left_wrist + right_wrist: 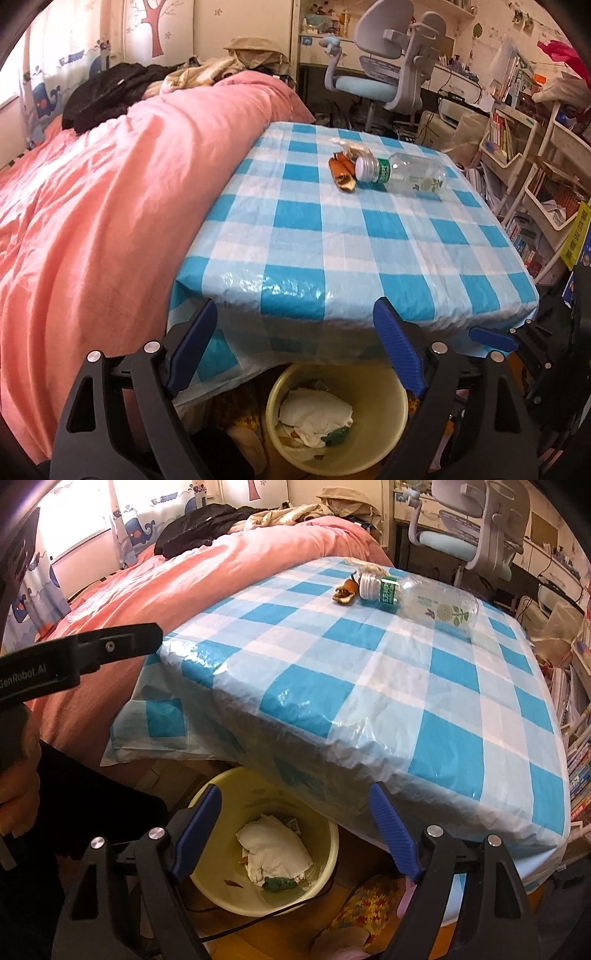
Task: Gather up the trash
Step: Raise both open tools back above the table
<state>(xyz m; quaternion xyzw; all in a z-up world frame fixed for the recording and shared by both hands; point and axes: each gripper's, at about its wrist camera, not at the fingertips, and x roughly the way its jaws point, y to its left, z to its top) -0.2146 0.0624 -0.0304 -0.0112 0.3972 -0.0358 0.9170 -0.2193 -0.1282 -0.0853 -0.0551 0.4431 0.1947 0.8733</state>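
An empty clear plastic bottle with a green label lies on its side at the far end of the blue-checked table. An orange wrapper and a crumpled clear wrapper lie by its cap. A yellow bin stands on the floor under the table's near edge, holding white crumpled paper. My left gripper and right gripper hover above the bin, both open and empty.
A bed with a pink duvet runs along the table's left side. A grey desk chair stands beyond the table, and white book shelves crowd the right. A patterned cloth and a black cable lie on the floor by the bin.
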